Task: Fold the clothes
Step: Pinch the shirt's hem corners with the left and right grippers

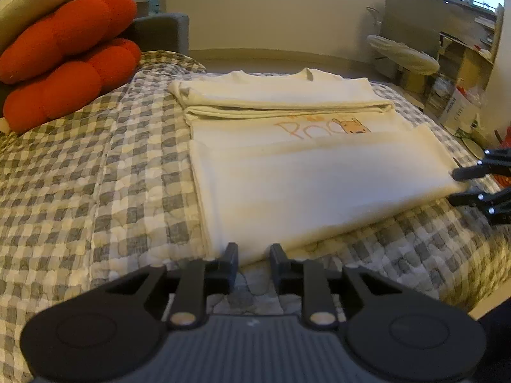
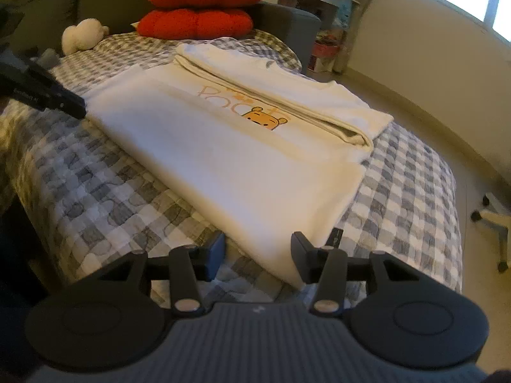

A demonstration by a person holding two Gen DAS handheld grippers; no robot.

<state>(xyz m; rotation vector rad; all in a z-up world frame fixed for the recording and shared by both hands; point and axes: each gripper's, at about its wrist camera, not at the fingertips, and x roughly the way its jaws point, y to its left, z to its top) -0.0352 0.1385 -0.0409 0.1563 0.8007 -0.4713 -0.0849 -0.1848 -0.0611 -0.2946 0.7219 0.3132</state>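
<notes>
Two long sides of the cream cotton bear-print T-shirt [image 1: 319, 172] lie folded inward; crosswise folds remain. Left gripper [image 1: 254, 257] and right gripper [image 2: 257, 244] gape, grasping nothing.

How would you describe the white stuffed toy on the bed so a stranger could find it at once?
Start at the bed with the grey-and-white checked quilt. At its far end two red cushions are stacked against a grey headboard. The stuffed toy sits beside them on the quilt, the only small, fluffy, cream-white lump there, unlike the flat folded shirt.
</notes>
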